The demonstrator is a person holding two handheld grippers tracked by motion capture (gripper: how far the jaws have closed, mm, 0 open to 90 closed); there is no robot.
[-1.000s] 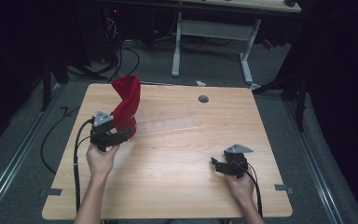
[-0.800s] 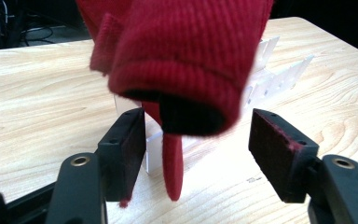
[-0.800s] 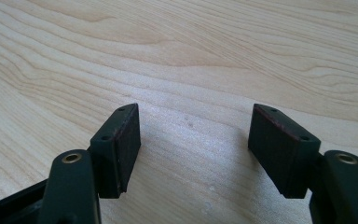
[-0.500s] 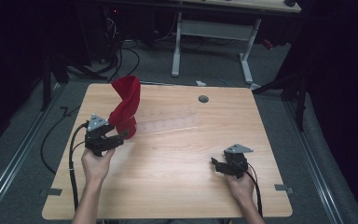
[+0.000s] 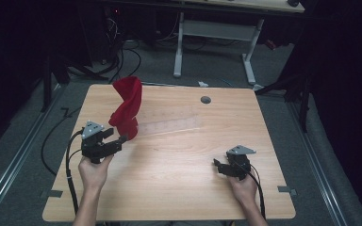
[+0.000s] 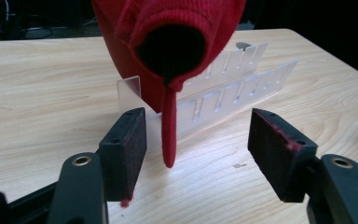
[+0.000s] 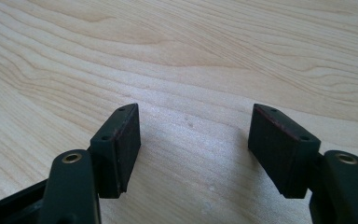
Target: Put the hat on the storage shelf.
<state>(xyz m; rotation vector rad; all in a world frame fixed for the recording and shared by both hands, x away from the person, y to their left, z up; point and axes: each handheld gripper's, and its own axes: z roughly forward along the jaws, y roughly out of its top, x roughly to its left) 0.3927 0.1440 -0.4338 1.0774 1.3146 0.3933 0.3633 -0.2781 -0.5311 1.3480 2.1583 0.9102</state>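
Left gripper (image 6: 196,140) is sitting jaws wide just before the rack (image 6: 242,88), risking snagging the sock (image 6: 168,51) and toppling it, right gripper (image 7: 193,149) idling wide too

Light wooden rectangular tabletop (image 5: 169,188): fills the centre of the high view, shows wavy grain, and runs bare across the right gripper view (image 7: 214,46). Small dark round grommet (image 5: 205,100): sits in the top, right of centre, toward the upper edge. Two small grey tabs: cling to the lower left (image 5: 50,193) and lower right (image 5: 285,190) edges. White metal desk frame (image 5: 217,29): stands at upper centre on the grey floor (image 5: 28,141). Black cables (image 5: 122,52): loop at upper left. Pale metal floor rails: slant down the left (image 5: 14,160) and right (image 5: 318,165) sides.
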